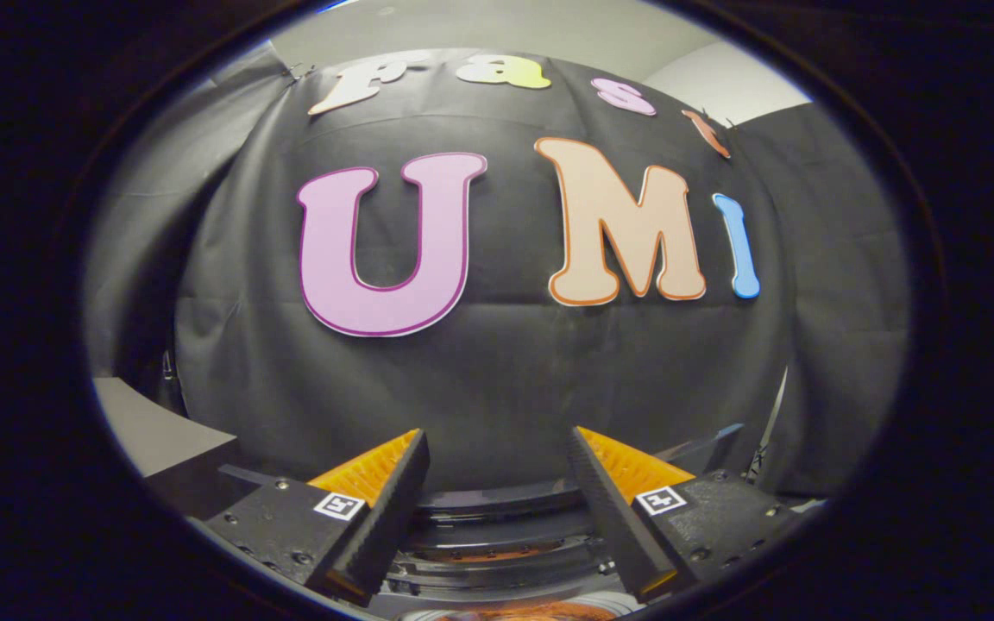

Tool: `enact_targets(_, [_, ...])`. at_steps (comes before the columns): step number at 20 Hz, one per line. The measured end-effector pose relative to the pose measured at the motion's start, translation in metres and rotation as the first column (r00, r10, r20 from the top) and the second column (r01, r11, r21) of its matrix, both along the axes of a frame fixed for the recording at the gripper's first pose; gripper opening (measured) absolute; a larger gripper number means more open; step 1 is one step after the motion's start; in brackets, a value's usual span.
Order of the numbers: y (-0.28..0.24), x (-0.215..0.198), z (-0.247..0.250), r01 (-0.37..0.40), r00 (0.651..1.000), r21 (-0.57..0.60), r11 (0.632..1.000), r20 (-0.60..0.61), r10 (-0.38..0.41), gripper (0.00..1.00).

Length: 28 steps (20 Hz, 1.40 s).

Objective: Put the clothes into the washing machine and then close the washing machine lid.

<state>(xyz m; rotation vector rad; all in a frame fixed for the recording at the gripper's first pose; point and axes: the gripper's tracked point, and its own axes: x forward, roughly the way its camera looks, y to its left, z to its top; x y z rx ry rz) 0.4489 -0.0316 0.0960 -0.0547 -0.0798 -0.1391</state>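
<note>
**Tool held level above the washer, jaws apart and empty**

Nearest the camera, the tool [497, 509] shows its two fingers spread wide with nothing between them; only open space and the machine below lie in the gap. Beneath and between the fingers sit the dark curved rings of the round washing machine opening [506, 517], stacked one inside the other. At the lowest point, under the fingers, a sliver of rust-orange material [510, 611] is visible; it may be clothing inside the drum, though too little shows to be sure. The washing machine lid cannot be identified with certainty. To the left, beyond the left finger, a pale grey flat worktop [156, 431] meets the booth's black cloth wall [497, 388], which rises behind everything.

Handling judgement: clothes are soft, light and limp, so they will sag and trail when lifted. A pinch on a bunched fold near the middle of the garment should hold better than one on a loose edge, and dangling ends may catch on the opening's rim.
</note>
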Motion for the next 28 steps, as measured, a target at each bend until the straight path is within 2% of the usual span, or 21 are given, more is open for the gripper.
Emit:
enact_targets(17, [-0.003,-0.041,-0.008,0.024,0.999,-0.006,1.000,-0.034,-0.024,0.98])
enact_targets(28, [-0.003,-0.064,-0.018,-0.027,0.996,-0.007,1.000,-0.084,0.026,0.98])
